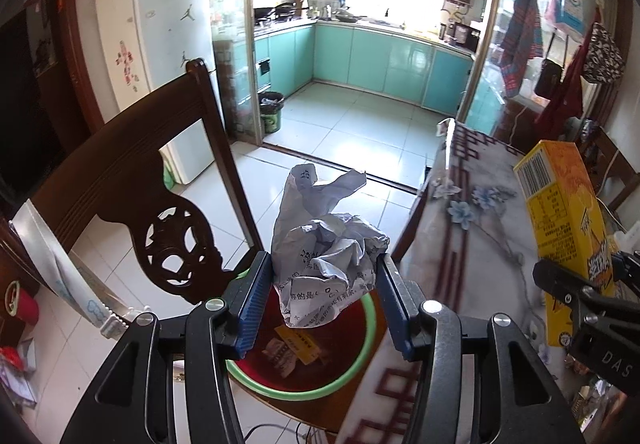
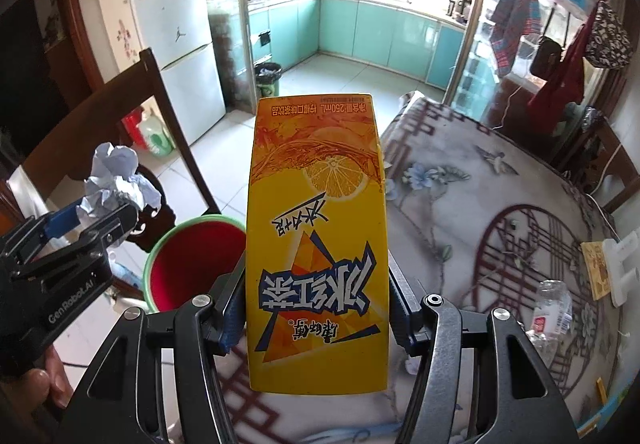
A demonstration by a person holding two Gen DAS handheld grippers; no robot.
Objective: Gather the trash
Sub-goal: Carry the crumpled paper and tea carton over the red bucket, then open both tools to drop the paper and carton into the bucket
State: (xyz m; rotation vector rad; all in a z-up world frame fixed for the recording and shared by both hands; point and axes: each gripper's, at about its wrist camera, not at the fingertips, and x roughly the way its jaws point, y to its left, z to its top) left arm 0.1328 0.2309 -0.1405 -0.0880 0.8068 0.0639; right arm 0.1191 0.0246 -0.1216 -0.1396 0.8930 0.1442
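Note:
My left gripper (image 1: 324, 284) is shut on a crumpled paper ball (image 1: 328, 240) and holds it above a red basin with a green rim (image 1: 352, 376) that stands on a chair seat; scraps of trash lie in the basin. The left gripper and the paper ball (image 2: 116, 179) also show at the left of the right wrist view, beside the basin (image 2: 192, 260). My right gripper (image 2: 316, 308) is shut on a yellow iced-tea carton (image 2: 316, 228), held upside down over the table edge. The carton (image 1: 568, 228) shows at the right of the left wrist view.
A dark wooden chair back (image 1: 132, 195) rises left of the basin. The round table with a patterned cloth (image 2: 480, 211) lies to the right, with a crushed plastic bottle (image 2: 552, 308) and a small card (image 2: 596, 268) on it. A black bin (image 1: 271, 111) stands by the kitchen doorway.

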